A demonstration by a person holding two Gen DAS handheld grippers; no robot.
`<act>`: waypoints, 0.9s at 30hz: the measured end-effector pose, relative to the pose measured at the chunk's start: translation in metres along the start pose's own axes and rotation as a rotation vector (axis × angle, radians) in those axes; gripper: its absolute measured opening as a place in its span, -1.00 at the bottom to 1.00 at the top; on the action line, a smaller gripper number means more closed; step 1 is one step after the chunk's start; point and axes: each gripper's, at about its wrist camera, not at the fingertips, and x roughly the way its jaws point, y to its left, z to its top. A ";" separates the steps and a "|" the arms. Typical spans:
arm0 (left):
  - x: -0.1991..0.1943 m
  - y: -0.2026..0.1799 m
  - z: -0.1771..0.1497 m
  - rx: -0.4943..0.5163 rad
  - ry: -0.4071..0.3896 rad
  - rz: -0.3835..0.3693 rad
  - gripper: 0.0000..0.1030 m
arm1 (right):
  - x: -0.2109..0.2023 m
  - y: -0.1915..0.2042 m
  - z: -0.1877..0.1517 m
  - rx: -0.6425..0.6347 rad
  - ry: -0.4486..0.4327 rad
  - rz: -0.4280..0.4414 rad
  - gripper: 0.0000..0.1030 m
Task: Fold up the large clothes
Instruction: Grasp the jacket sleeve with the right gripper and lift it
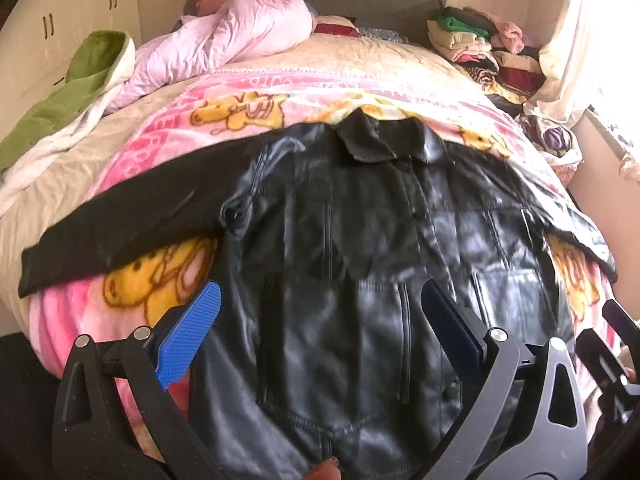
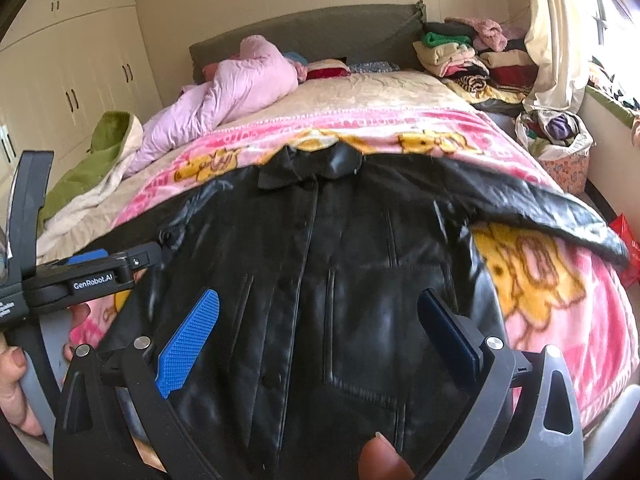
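A black leather jacket (image 1: pixel 360 264) is spread front-up on a pink cartoon blanket (image 1: pixel 168 128) that covers the near half of a bed (image 2: pixel 384 88). Its long axis is laid along the bed: the collar (image 2: pixel 316 166) is pointed toward the grey headboard (image 2: pixel 320 32), and the hem is turned toward the cameras, where it is cut off by the lower edge of both views. The two sleeves are stretched out sideways, one toward the wardrobe side (image 1: pixel 112 224), the other (image 2: pixel 560 216) reaching the bed's window-side edge and seeming to droop over it, though the fisheye bend makes that hard to judge.

The left gripper (image 1: pixel 320 336) is held above the jacket's lower front with its blue pads wide apart and nothing between them. The right gripper (image 2: pixel 320 340) is likewise spread wide and empty over the lower right panel.

Bare quilt is left between the collar and a crumpled pale pink duvet (image 2: pixel 240 84). A green and white throw (image 1: pixel 80 92) is bunched at the wardrobe-side edge. Stacked folded clothes (image 2: pixel 460 56) are crowded beside the headboard on the window side.
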 end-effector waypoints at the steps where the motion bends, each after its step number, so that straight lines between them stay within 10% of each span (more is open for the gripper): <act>1: 0.001 0.000 0.003 -0.002 -0.003 -0.003 0.82 | 0.001 -0.001 0.005 0.003 -0.007 -0.005 0.92; 27: 0.060 0.008 0.138 -0.060 -0.053 0.031 0.82 | 0.049 -0.066 0.130 0.265 -0.070 0.043 0.92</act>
